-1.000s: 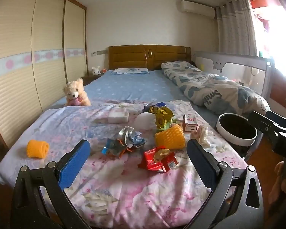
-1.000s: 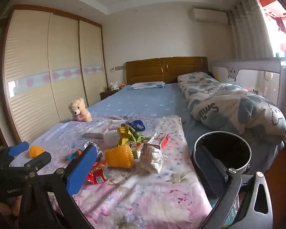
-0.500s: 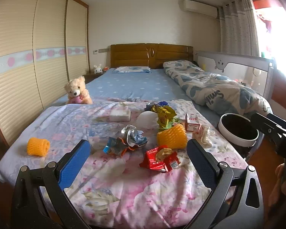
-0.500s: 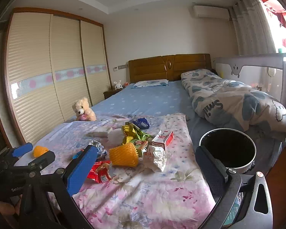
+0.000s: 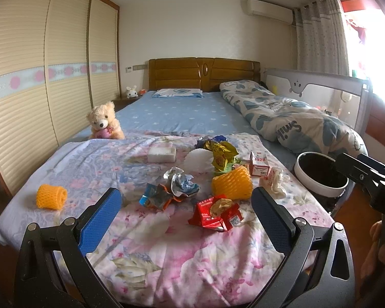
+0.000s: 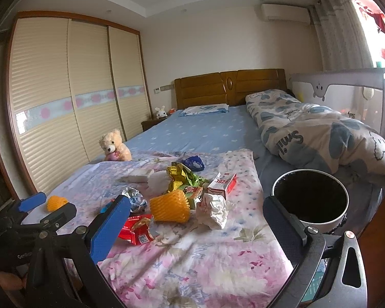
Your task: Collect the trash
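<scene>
Crumpled wrappers (image 5: 172,187) lie uncollected left of the bin (image 6: 310,200); both hand-held grippers, left (image 5: 184,210) and right (image 6: 195,220), gape wide, empty.

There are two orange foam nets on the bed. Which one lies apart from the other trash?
The small foam net near the bed's left edge. It lies alone; the bigger net sits in the pile beside the red wrapper.
</scene>
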Demonstrator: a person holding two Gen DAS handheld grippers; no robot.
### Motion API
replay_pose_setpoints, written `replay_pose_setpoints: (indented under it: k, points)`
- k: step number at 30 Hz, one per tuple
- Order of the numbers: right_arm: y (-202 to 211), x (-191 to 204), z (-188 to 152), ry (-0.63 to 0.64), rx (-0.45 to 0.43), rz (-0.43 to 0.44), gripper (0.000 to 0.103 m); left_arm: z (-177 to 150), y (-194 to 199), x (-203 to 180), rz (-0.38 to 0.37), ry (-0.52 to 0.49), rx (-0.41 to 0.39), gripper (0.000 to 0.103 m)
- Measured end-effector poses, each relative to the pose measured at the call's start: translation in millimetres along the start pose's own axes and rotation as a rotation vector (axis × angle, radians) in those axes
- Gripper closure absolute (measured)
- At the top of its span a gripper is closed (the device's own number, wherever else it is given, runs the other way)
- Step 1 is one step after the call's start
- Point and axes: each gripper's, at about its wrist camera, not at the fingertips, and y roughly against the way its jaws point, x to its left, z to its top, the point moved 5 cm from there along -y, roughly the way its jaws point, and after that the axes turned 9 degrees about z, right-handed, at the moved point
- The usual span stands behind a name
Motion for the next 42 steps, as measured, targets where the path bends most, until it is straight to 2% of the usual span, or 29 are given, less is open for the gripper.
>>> replay_pose_setpoints:
  k: [36, 42]
  points:
    - [-5.3, 4.2, -6.8, -0.011, 0.015, 0.018, 0.000, -5.1, -0.4, -2.2, 0.001, -0.002, 0.004, 0.000]
    - [-13.3, 3.7, -10.0, -0.010, 0.048, 0.021, 0.000, -12.6, -6.3, -1.8, -0.002, 0.002, 0.035, 0.000]
